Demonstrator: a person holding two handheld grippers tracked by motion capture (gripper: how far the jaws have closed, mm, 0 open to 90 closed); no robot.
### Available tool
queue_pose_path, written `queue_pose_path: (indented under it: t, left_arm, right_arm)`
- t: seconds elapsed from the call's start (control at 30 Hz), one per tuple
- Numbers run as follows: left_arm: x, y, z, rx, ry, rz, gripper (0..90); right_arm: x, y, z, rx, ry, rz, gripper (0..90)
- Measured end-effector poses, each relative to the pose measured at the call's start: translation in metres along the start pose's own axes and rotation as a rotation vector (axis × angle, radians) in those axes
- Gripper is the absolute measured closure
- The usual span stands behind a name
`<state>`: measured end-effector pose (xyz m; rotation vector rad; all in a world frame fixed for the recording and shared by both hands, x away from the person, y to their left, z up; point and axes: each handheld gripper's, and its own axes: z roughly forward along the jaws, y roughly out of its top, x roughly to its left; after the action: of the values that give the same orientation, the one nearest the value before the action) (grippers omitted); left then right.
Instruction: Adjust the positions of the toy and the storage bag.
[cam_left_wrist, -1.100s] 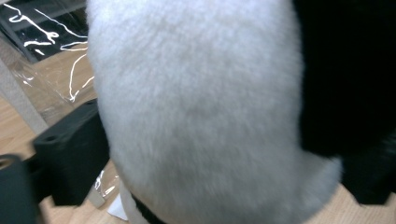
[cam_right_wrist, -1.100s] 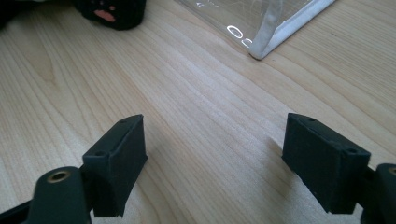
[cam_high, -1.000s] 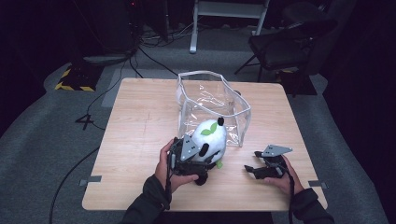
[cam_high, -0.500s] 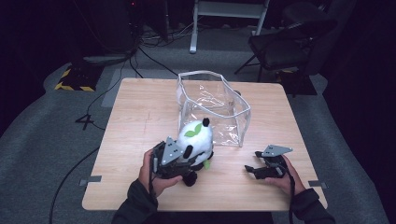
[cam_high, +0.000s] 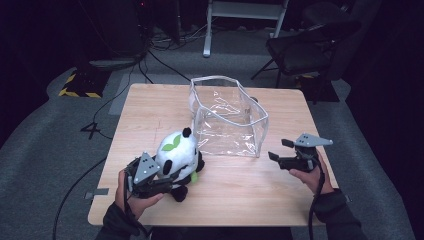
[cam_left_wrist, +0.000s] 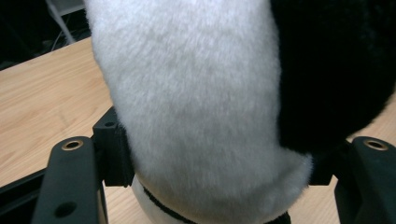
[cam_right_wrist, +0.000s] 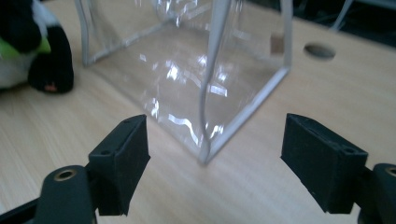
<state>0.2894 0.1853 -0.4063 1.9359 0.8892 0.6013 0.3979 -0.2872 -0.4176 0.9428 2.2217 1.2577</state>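
Your left hand-held gripper (cam_high: 167, 182) clamps the black-and-white plush panda (cam_high: 177, 152) low over the desk (cam_high: 150, 107); soft fur may slip, while your right hand-held gripper (cam_high: 277, 152), jaws spread, leaves the clear plastic bag (cam_high: 227, 117) unsteadied.

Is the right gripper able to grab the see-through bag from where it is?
Probably yes. The right gripper is open and empty, its fingers spread toward the clear bag's near corner edge, with bare table between. The panda sits off to the side.
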Motion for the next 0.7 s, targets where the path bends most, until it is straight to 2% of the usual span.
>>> queue_pose_path:
  t: [0.13,0.33,0.47,0.53,0.6,0.7]
  left_arm:
    - [0.009,-0.004,-0.005,-0.005,0.016,-0.022,29.4]
    - [0.018,-0.007,-0.007,-0.009,0.038,-0.031,29.2]
    - [0.025,-0.01,-0.009,-0.019,0.055,-0.049,29.1]
    - [0.028,-0.012,-0.008,-0.026,0.054,-0.057,29.1]
    - [0.029,-0.013,-0.006,-0.04,0.053,-0.069,29.0]
    - [0.029,-0.014,-0.002,-0.05,0.059,-0.065,29.0]
  right_arm:
    - [-0.001,0.035,-0.01,-0.055,-0.041,-0.027,24.0]
    - [-0.002,0.076,-0.021,-0.123,-0.037,-0.032,24.8]
    - [0.002,0.096,-0.022,-0.142,-0.037,-0.05,26.3]
    - [0.003,0.107,-0.021,-0.149,-0.052,-0.06,27.9]
    - [0.004,0.114,-0.019,-0.138,-0.053,-0.055,28.1]
    - [0.007,0.123,-0.009,-0.115,-0.072,-0.058,30.2]
